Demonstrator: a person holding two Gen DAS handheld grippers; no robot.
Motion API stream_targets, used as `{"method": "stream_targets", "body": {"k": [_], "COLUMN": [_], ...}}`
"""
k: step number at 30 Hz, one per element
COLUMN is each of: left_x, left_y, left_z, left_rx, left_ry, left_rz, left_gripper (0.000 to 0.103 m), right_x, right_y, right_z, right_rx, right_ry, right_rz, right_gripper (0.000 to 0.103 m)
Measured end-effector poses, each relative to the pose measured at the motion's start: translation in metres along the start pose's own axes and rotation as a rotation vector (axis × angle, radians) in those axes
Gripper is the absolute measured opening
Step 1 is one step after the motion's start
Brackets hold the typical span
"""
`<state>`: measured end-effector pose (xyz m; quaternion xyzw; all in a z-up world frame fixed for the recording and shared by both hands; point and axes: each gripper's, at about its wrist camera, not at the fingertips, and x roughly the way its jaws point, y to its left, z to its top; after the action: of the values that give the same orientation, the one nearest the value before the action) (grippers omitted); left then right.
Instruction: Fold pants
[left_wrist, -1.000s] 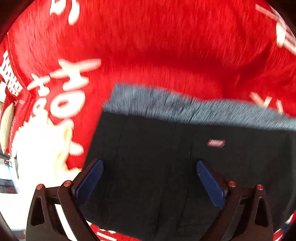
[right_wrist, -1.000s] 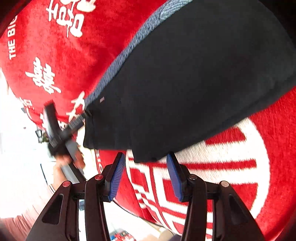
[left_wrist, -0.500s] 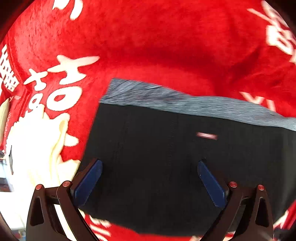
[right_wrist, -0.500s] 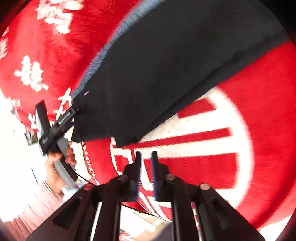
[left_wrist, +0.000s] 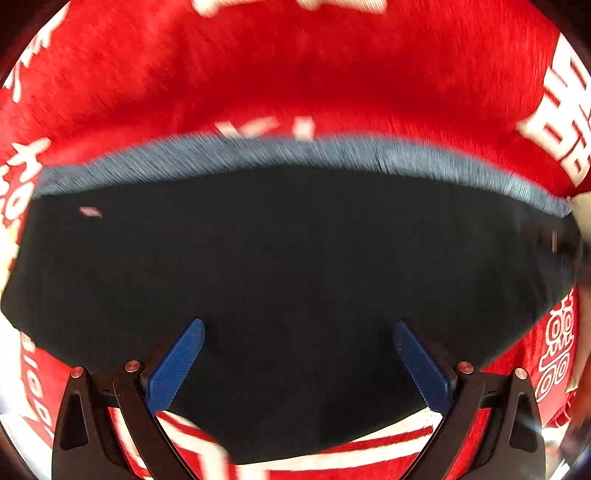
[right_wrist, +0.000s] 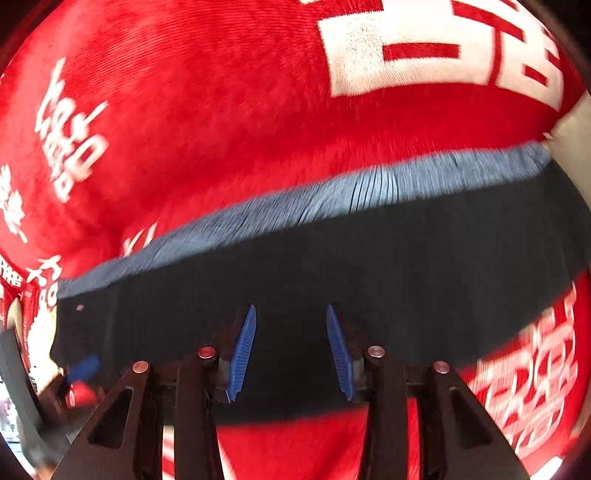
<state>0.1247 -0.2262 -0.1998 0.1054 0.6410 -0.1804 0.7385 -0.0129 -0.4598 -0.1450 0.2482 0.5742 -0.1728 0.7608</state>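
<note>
From the left wrist, the dark pants (left_wrist: 295, 266) lie folded flat on the red blanket (left_wrist: 258, 85), grey waistband (left_wrist: 295, 155) smeared by blur; the left gripper (left_wrist: 299, 362) hangs spread wide, holding nothing. From the right wrist, the right gripper (right_wrist: 291, 350) is opening above the pants (right_wrist: 369, 273), nothing between; the far-left edge is murky.

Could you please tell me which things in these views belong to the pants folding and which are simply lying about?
Part of the job:
- black pants with a grey-blue waistband
- left gripper, jaws wide open over the pants, nothing held
- right gripper, jaws opening, nothing pinched

Just there:
- red blanket with white lettering under the pants
</note>
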Motion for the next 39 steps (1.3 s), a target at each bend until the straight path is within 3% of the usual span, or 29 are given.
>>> {"method": "stream_targets", "body": {"k": [3, 6, 10, 11, 14, 17, 19, 23, 26, 30, 35, 39], "left_x": [0.003, 0.003, 0.003, 0.004, 0.005, 0.005, 0.004, 0.002, 0.006, 0.011, 0.009, -0.01], "left_y": [-0.007, -0.008, -0.011, -0.008, -0.009, -0.001, -0.003, -0.007, -0.003, 0.0, -0.004, -0.028], "left_z": [-0.008, -0.008, -0.007, -0.005, -0.005, -0.011, -0.013, -0.014, -0.009, -0.003, 0.006, 0.01], "left_rx": [0.01, 0.006, 0.005, -0.001, -0.011, -0.007, -0.006, -0.004, 0.003, -0.003, -0.012, 0.018], "left_ry": [-0.049, -0.05, -0.048, -0.045, -0.043, -0.059, -0.055, -0.035, -0.03, -0.009, 0.032, 0.007], "left_rz": [0.033, 0.03, 0.047, 0.048, 0.047, 0.047, 0.052, 0.047, 0.038, 0.043, 0.069, 0.033], "left_gripper": [0.103, 0.103, 0.103, 0.103, 0.103, 0.103, 0.103, 0.103, 0.103, 0.103, 0.103, 0.103], "right_x": [0.016, 0.023, 0.002, -0.006, -0.033, -0.043, -0.03, -0.026, -0.023, -0.027, -0.05, -0.052], "right_y": [-0.021, -0.061, -0.113, -0.131, -0.161, -0.152, -0.146, -0.139, -0.137, -0.142, -0.159, -0.17], "right_z": [0.029, 0.051, 0.07, 0.071, 0.053, 0.021, 0.003, -0.009, -0.005, -0.001, -0.013, -0.034], "right_rx": [0.018, 0.108, 0.161, 0.207, 0.281, 0.218, 0.187, 0.154, 0.115, 0.158, 0.317, 0.488], "right_ry": [-0.029, -0.058, -0.107, -0.102, -0.068, -0.044, -0.027, -0.135, -0.108, -0.082, -0.093, -0.108], "right_rz": [0.015, 0.024, -0.246, -0.279, -0.205, -0.169, -0.158, -0.169, -0.177, -0.093, 0.07, 0.192], "right_gripper": [0.044, 0.035, 0.039, 0.039, 0.043, 0.063, 0.065, 0.082, 0.085, 0.085, 0.086, 0.086]}}
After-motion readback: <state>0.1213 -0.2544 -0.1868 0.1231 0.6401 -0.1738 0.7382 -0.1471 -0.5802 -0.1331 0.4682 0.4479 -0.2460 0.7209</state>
